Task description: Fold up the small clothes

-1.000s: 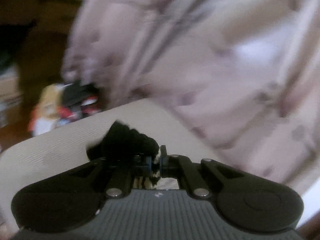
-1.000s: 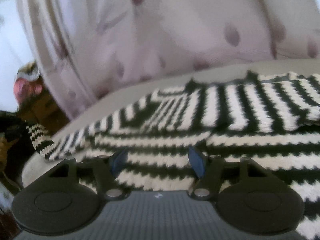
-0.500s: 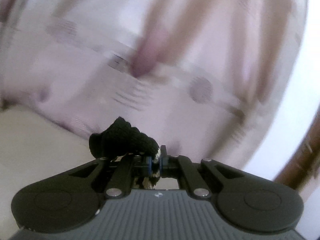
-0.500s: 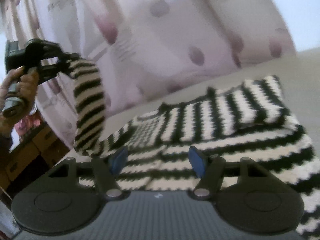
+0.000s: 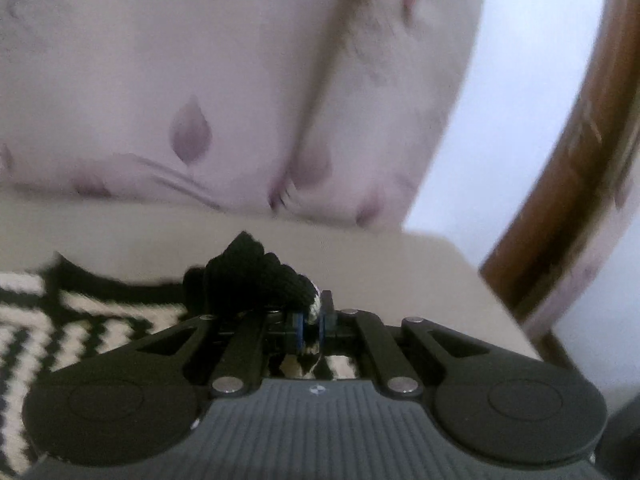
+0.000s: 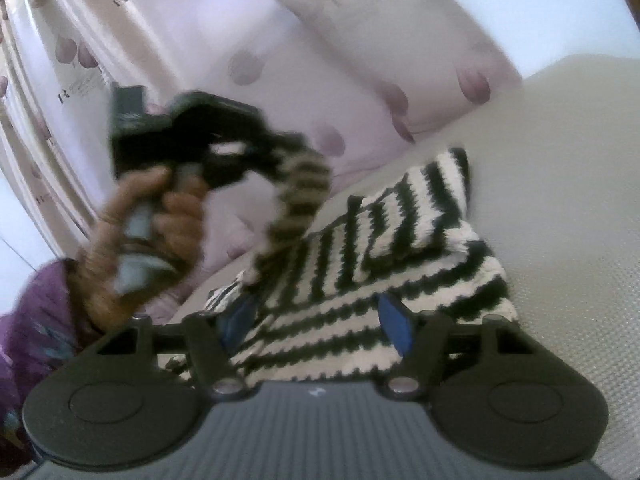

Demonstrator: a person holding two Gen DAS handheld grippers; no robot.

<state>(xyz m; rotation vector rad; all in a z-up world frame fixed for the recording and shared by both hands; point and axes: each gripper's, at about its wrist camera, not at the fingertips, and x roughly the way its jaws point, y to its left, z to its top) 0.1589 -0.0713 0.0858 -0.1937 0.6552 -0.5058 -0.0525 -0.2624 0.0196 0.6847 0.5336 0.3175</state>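
A black-and-white striped knit sweater (image 6: 384,248) lies partly folded on the beige table (image 6: 560,184). My left gripper (image 5: 311,320) is shut on the sweater's sleeve cuff (image 5: 256,272), a black bunch sticking out above the jaws. In the right wrist view the left gripper (image 6: 264,152) hangs above the sweater in a person's hand (image 6: 140,216), and the striped sleeve (image 6: 300,192) trails down from it to the garment. My right gripper (image 6: 320,320) stands open low over the sweater's near edge, its blue pads (image 6: 394,322) apart and not pressing the knit.
A pale pink curtain with purple leaf shapes (image 5: 192,80) hangs behind the table. A brown wooden chair back (image 5: 568,168) curves up at the right. The table's corner (image 5: 460,256) lies just beyond my left gripper. A purple sleeve (image 6: 36,320) is at the lower left.
My left gripper has swung with the sleeve cuff from off the table's end to over the sweater. The right wrist view has turned, so the sweater now sits further right.
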